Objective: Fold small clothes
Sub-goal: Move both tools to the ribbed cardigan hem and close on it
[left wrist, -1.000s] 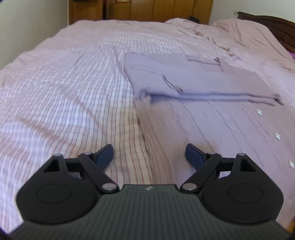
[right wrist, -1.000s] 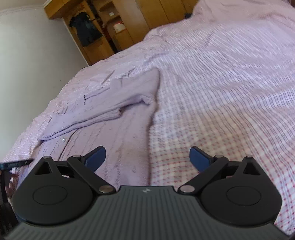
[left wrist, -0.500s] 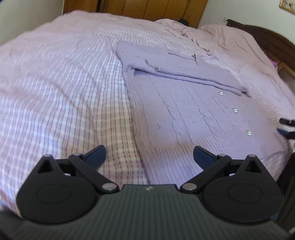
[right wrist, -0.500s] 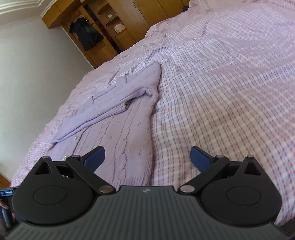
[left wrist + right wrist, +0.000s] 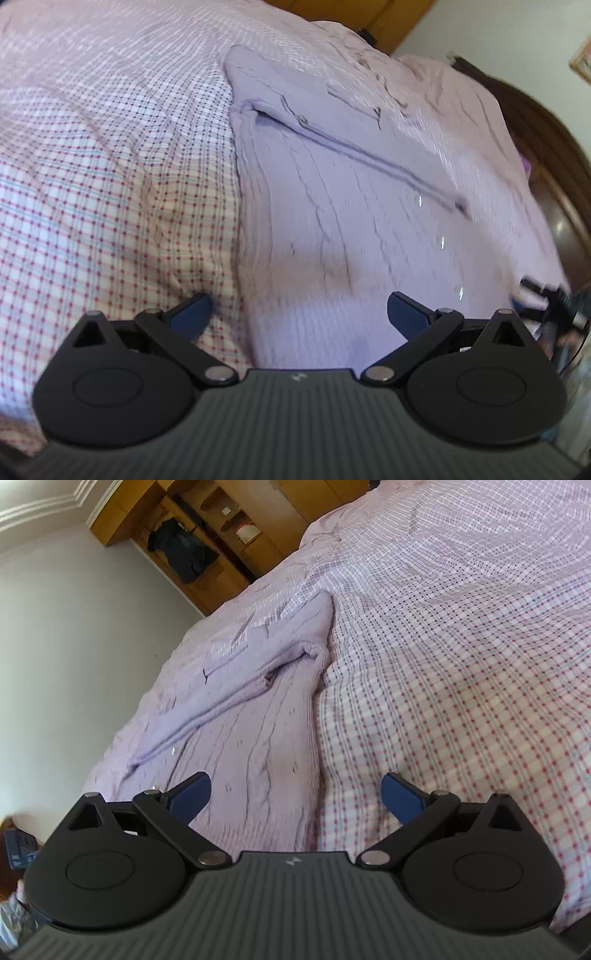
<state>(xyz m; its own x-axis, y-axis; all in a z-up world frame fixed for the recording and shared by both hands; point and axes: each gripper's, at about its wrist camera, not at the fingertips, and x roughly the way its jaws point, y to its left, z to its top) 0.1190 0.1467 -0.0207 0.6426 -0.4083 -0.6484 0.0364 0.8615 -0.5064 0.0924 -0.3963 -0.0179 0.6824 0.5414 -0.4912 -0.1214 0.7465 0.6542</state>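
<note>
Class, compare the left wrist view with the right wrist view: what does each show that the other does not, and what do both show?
Only the left wrist view shows the dark wooden headboard and the corner of a picture frame on the wall. Only the right wrist view shows the open wooden shelves with a dark garment hanging there. Both show the lilac cardigan with a sleeve folded across it, lying on the checked bedsheet, and an open, empty gripper: left gripper, right gripper.
</note>
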